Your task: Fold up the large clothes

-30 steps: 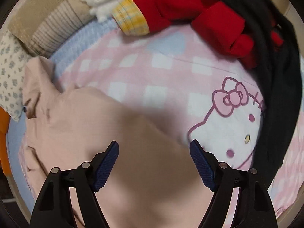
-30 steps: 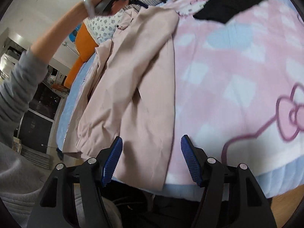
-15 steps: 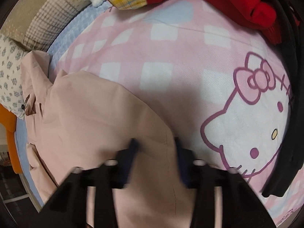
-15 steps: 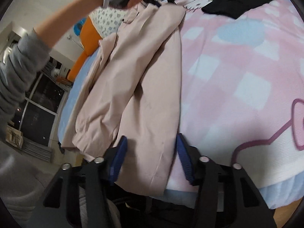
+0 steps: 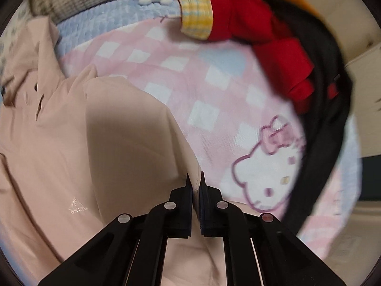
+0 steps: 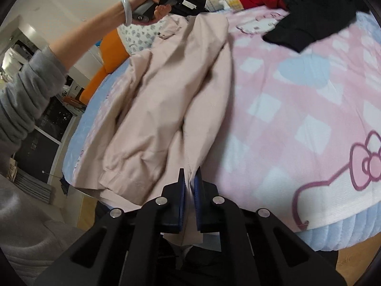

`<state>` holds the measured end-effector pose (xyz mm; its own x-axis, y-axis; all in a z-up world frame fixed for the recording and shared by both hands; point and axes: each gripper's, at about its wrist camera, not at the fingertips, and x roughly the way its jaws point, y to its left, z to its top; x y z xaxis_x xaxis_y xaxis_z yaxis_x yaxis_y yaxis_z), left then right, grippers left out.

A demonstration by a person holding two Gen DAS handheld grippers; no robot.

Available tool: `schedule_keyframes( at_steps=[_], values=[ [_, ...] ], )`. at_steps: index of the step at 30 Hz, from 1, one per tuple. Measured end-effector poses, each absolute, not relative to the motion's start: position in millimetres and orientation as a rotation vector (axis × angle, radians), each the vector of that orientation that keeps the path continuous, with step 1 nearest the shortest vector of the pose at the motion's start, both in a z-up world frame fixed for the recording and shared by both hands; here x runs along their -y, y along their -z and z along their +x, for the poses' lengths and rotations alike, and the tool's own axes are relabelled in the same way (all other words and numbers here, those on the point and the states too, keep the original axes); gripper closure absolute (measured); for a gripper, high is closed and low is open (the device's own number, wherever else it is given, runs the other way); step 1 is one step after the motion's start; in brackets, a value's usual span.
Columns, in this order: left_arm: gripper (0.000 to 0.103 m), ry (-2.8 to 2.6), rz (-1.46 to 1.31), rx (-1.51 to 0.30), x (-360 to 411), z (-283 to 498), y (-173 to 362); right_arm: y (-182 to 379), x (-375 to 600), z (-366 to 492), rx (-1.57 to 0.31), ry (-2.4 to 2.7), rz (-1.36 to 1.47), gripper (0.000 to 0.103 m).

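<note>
You are working the fold-over step on the pink jacket (image 6: pixel 166 90), which is lying lengthwise along the left part of the bed (image 6: pixel 297 109), over the pink checked blanket. The left tongs (image 5: pixel 195 178) are pinching the jacket's right edge near the collar end; their jaws have just been closing and are now clamped on the cloth, a thin layer showing between the pads. The right tongs (image 6: pixel 189 174) are doing the same at the hem end, by the near edge of the bed, jaws just closed on the same long edge of the jacket. In the right wrist view your left hand (image 6: pixel 152 0) is gripping its handle above the collar. Both ends of that edge being held, the next move probably calls for lifting the two tongs together, keeping the edge taut, and carrying it across toward the jacket's far side. The black garment (image 6: pixel 314 12) and red garment (image 5: pixel 257 23) are lying well apart, out of the way.
</note>
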<state>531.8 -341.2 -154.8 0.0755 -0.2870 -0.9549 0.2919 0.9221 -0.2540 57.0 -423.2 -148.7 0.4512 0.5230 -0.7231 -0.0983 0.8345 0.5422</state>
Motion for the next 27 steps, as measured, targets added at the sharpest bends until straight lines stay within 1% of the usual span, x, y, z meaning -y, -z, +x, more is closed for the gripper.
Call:
schedule_keyframes(
  at_steps=[3,5,7,11,15,19,22,24,26,27],
  values=[
    [0.094,0.539,-0.157,-1.401,305.6,529.7,136.4,130.8,410.0,57.8,-1.02,-0.45,0.429,0.095],
    [0.094,0.588,-0.215,-1.373,283.7,525.9,126.7,114.3,393.0,59.5,-1.0,-0.506,0.398,0.096],
    [0.094,0.623,-0.302,-1.342,248.6,526.1,121.6,101.8,377.8,61.8,-0.988,-0.547,0.365,0.096],
    [0.094,0.631,-0.42,-1.302,187.4,523.9,124.0,81.3,327.4,77.4,-0.977,-0.636,0.28,0.095],
    [0.094,0.59,-0.523,-1.282,123.4,524.5,143.4,73.2,279.5,90.7,-0.989,-0.726,0.213,0.096],
    [0.094,0.532,-0.578,-1.295,79.7,528.0,173.5,83.4,231.9,103.9,-1.031,-0.798,0.163,0.096],
    [0.093,0.524,-0.605,-1.301,66.3,532.1,190.7,109.3,194.8,112.8,-1.091,-0.811,0.116,0.096],
    [0.093,0.507,-0.581,-1.309,67.5,533.2,202.1,126.2,181.4,113.9,-1.121,-0.795,0.081,0.096],
    [0.089,0.489,-0.53,-1.306,75.0,531.5,207.9,139.3,171.4,114.7,-1.137,-0.767,0.043,0.096],
    [0.087,0.49,-0.511,-1.295,78.6,530.4,205.2,144.4,168.0,114.2,-1.141,-0.762,0.031,0.094]
  ],
)
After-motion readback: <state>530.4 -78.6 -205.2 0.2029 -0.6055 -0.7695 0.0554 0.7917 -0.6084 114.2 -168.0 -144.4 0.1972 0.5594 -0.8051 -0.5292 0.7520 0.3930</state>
